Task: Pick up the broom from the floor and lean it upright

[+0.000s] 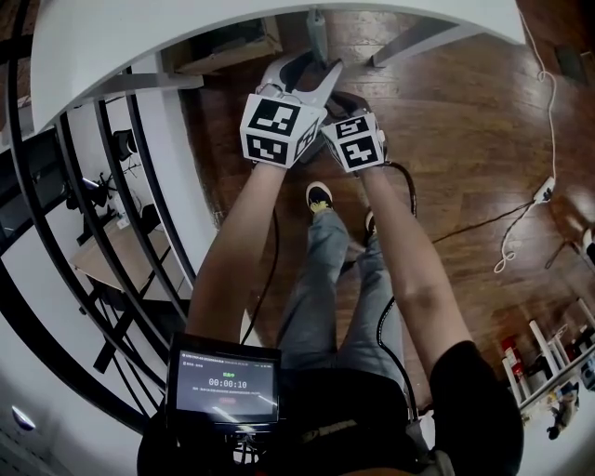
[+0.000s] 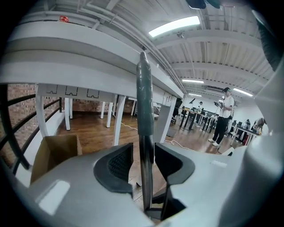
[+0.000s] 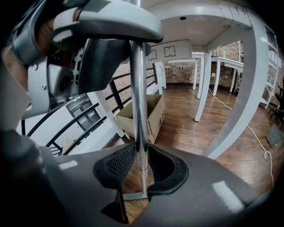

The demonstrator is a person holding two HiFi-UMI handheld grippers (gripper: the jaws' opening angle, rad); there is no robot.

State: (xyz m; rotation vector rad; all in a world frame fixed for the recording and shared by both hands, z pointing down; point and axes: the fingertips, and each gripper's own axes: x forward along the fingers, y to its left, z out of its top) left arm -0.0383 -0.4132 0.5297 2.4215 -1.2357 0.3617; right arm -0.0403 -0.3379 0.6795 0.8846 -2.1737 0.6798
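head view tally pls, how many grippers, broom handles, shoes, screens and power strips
grippers: 2 (left gripper, right gripper)
broom handle: 1
shoes: 2
screen: 1
power strip: 1
total: 7

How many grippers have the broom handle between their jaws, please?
2: the left gripper higher up the handle, the right gripper lower down it. Neither is hidden.
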